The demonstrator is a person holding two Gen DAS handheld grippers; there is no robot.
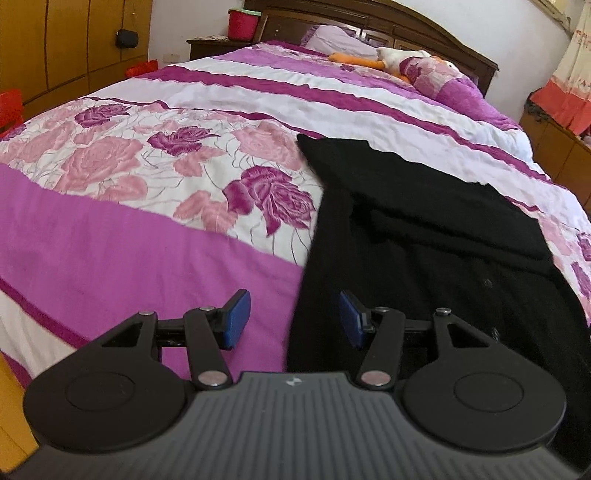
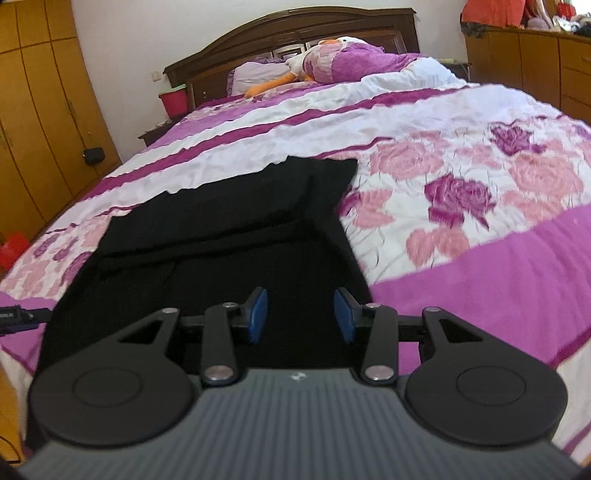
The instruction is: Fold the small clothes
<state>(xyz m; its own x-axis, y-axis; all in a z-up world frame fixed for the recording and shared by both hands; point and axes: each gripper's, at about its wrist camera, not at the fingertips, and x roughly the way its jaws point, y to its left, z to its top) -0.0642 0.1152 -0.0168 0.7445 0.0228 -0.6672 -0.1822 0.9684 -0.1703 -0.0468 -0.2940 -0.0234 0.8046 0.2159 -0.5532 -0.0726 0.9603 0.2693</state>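
Black garment point(image 1: 424, 236) lies on the bed point(image 1: 110, 236), partly folded w/ layered edges, near the foot end. Left tool point(image 1: 295, 319) is spread, nothing between its blue pads point(image 1: 236, 319); it sits over the garment's left edge. Right tool point(image 2: 300, 315) is also spread, a bit narrower, empty, above the garment's near right part.

Risks, as I judge them: fabric is dark & layered, so a pinch could catch one layer only or grab the quilt underneath, dragging the fold open. Uneven pull btw both tools would skew the edges.

Around: plush duck point(image 2: 321, 55) and pillow at the headboard point(image 2: 288, 33), red bucket point(image 2: 173, 101), wardrobe point(image 2: 40, 122); all well apart, nothing blocks the garment.
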